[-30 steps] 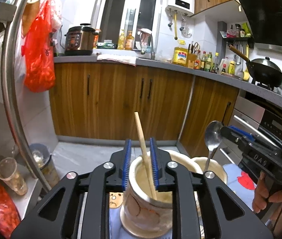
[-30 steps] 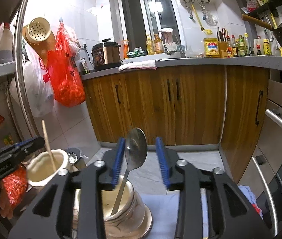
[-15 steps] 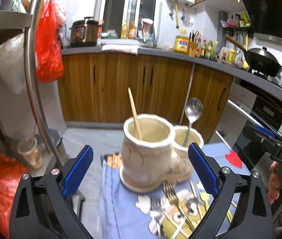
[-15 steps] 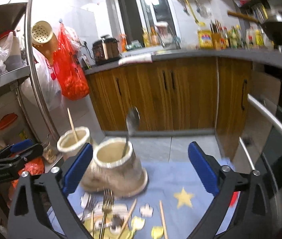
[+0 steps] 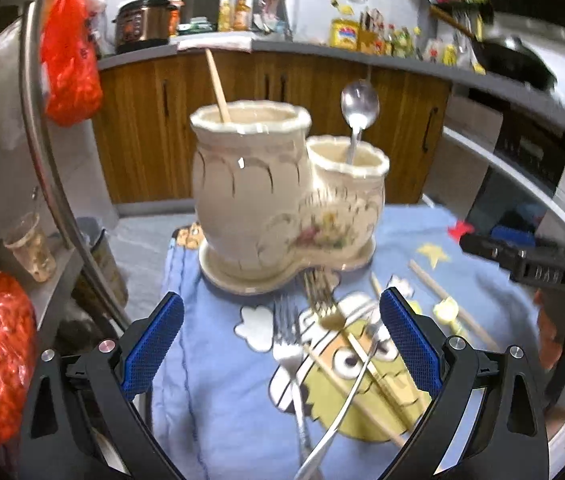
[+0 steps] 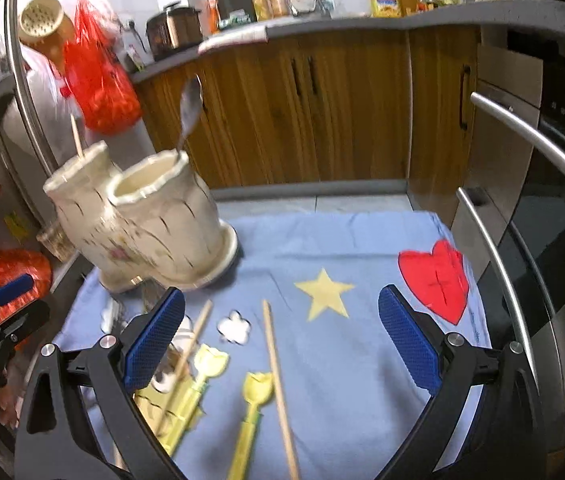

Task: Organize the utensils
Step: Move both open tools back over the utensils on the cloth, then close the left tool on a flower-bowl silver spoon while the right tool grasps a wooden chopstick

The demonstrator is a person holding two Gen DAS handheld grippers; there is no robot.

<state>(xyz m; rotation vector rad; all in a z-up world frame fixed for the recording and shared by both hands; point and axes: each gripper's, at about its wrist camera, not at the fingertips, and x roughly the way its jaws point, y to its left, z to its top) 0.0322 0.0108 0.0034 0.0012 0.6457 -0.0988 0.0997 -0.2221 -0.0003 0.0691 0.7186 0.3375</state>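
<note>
Both claws had backed off and dropped, jaws spread wide and empty — left claw point(image 5: 280, 344) above the forks point(image 5: 288, 344), right claw point(image 6: 280, 344) above a chopstick point(image 6: 278, 384). Beyond, the holder point(image 5: 266, 200) kept one chopstick and a spoon point(image 5: 358, 106); next pickups likely need centred, low grips.

Cream floral utensil holder point(image 5: 282, 200), light-blue cloth point(image 6: 342, 248) with yellow star point(image 6: 323, 294), red heart point(image 6: 436, 280)
</note>
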